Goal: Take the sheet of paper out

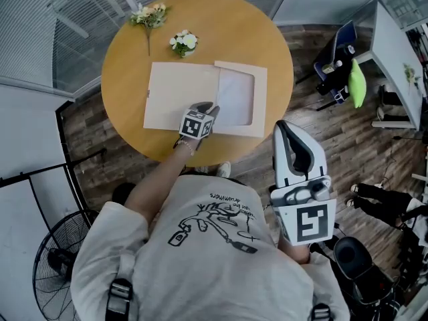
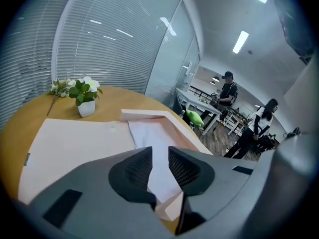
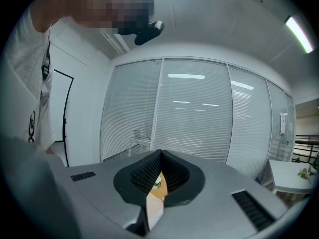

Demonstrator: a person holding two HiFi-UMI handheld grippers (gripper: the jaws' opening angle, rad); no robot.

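The left gripper [image 2: 159, 157], jaws narrowly apart and empty, points down at the open beige folder [image 1: 177, 95], whose raised border frames the sheet of paper [image 1: 235, 97], white and flat. A potted flower [image 1: 184, 42] and a flower sprig [image 1: 148, 15] sit beyond on the round table [image 1: 127, 65]. The right gripper [image 3: 160, 153], closed on nothing, is off the table.

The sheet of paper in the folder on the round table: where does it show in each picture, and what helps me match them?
Head view: the sheet of paper lies mid-table, inside the cream folder.
Left gripper view: centre, in the open folder.
Right gripper view: cannot be made out.
Shared landmark: the small flower pot, upper left in the left gripper view.
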